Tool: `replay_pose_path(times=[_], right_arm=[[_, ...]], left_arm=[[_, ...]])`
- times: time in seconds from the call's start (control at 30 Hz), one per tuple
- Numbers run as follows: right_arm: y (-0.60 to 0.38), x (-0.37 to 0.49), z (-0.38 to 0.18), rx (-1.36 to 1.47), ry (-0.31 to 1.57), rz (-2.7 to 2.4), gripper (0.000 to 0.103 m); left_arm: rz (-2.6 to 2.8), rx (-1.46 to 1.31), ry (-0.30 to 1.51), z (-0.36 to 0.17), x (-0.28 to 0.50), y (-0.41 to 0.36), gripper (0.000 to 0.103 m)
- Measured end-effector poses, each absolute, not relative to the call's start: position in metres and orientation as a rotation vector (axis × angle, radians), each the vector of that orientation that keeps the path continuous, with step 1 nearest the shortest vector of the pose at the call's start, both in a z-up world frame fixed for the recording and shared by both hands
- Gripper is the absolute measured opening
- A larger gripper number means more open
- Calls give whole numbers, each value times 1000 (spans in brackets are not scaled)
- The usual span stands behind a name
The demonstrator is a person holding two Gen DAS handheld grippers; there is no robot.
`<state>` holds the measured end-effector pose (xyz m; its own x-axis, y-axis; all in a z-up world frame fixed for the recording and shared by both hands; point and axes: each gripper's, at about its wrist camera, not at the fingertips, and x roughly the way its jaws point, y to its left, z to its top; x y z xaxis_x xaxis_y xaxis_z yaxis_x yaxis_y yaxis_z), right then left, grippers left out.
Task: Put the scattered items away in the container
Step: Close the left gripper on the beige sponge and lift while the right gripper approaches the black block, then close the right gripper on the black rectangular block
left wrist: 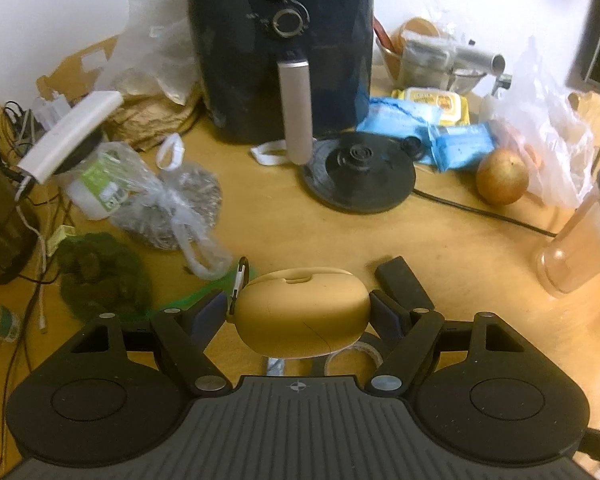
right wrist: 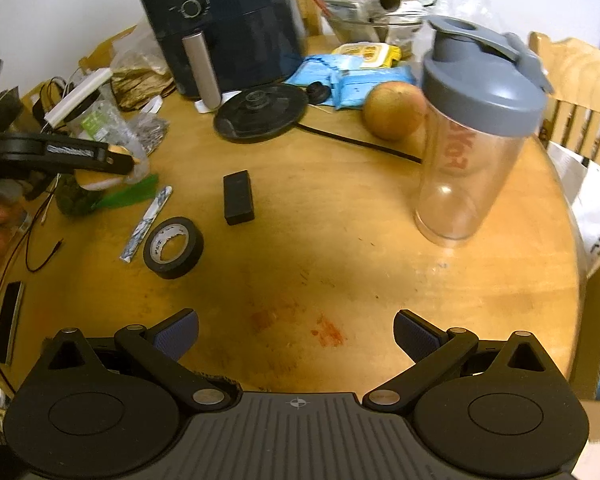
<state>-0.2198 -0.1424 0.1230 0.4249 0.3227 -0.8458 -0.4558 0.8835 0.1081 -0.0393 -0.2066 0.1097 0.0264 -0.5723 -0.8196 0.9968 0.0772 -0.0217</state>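
Tan oval case, long axis crosswise, clamped between fingers

a round wooden table carries an air fryer at the back, a kettle base before it, an apple, blue packets, a shaker, a black block, a tape roll, a sachet beside it, a bagged jar and cables at the left edge.
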Motion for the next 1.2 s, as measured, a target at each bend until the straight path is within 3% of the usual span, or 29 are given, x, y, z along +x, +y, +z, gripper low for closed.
replay_pose_path(times=[0.73, 1.2], right_arm=[[-59, -153, 91, -267, 889, 611, 102], [-4, -118, 44, -379, 876, 591, 63]], left_arm=[[-1349, 605, 841, 120, 14, -129, 77], [-1272, 517, 919, 118, 46, -76, 77]])
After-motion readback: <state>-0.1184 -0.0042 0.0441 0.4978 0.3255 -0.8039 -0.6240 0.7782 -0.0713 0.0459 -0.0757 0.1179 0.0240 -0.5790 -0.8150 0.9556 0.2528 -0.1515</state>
